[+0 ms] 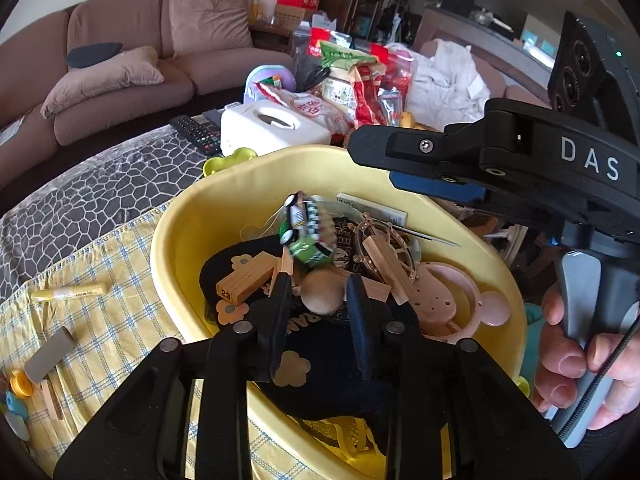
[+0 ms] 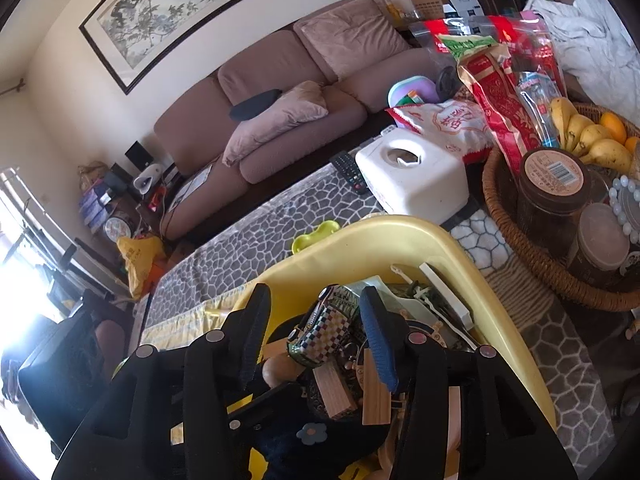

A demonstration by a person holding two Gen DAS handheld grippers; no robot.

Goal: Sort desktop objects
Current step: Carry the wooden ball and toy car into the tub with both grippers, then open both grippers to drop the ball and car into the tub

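Both grippers hang over the yellow tub (image 1: 176, 240) that sits on a checked yellow cloth (image 1: 108, 332) on the worktop. The left gripper (image 1: 318, 288) is low inside the tub with its jaws spread, the black fingers either side of a round wooden knob (image 1: 322, 294) but not pressing on it, so it is released. The right gripper (image 2: 312, 304) is above the tub's far half, also released, jaws wide with a gap on both sides of a small toy car (image 2: 320, 330) with a checkered roof. In the left wrist view that green car (image 1: 308, 236) looks blurred and tilted nose-down above the heap, just under the right gripper's blue-padded finger (image 1: 436, 188); I cannot tell whether it touches anything. The heap in the tub holds a wooden block marked 23 (image 1: 244, 284), a dark cloth with flower patches (image 1: 320, 364), a wooden ship's wheel (image 1: 384, 248) and a pink perforated strainer (image 1: 452, 300). Left on the cloth beside the tub are a pale yellow tube (image 1: 72, 292), a grey flat piece (image 1: 48, 354) and a yellow spool (image 1: 20, 384). Beyond the tub stand a white tissue box (image 2: 416, 176), a remote control (image 2: 350, 170), snack bags (image 2: 500, 92) and a wicker basket (image 2: 516, 240) with bananas (image 2: 592, 140) and jars.
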